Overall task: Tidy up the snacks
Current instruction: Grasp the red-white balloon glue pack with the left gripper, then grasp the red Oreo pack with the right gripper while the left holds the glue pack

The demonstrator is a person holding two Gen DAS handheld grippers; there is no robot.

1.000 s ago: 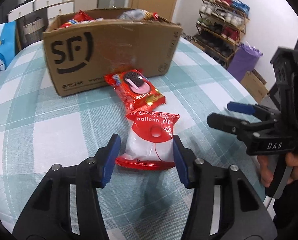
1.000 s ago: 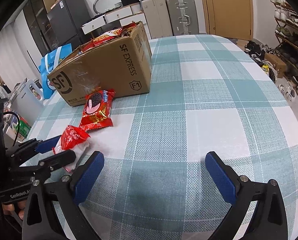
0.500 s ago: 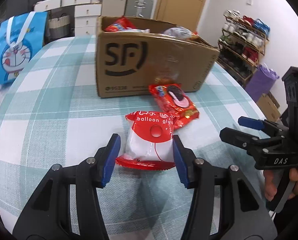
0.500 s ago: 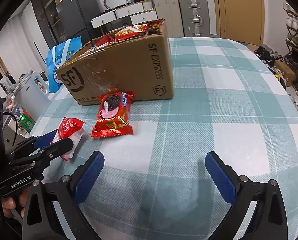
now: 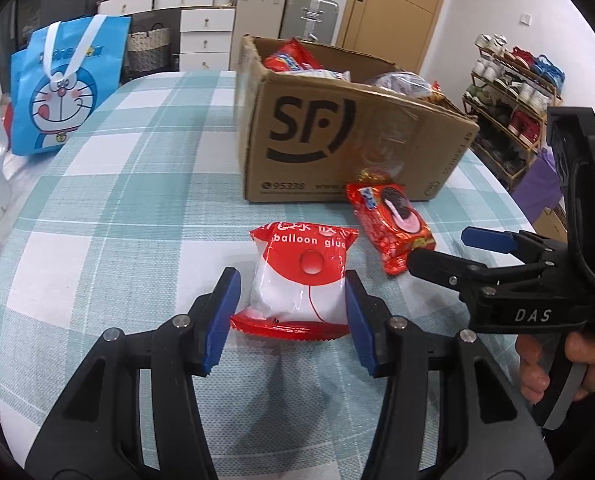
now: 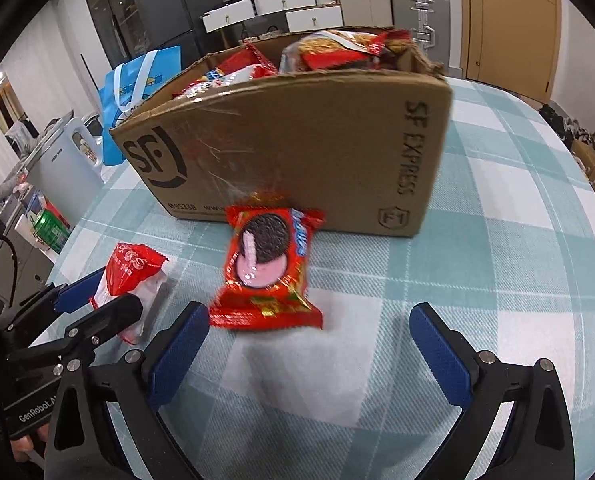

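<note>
Both views are evenly and brightly lit from overhead, with no hard glare. Soft shadows fall on the tabletop (image 5: 109, 208) toward six o'clock, under the white packet (image 5: 301, 284) and beneath the jaws. The fisheye lenses bend straight lines: the box (image 6: 297, 148) bulges, and the checks curve toward the rim. Black vignette fills the corners at two, four, eight and ten o'clock. The left view is sharp at centre. The right view is softer; the cookie pack (image 6: 267, 268) is smeared by motion blur, its print unreadable. Tape on the box gives a faint sheen.
</note>
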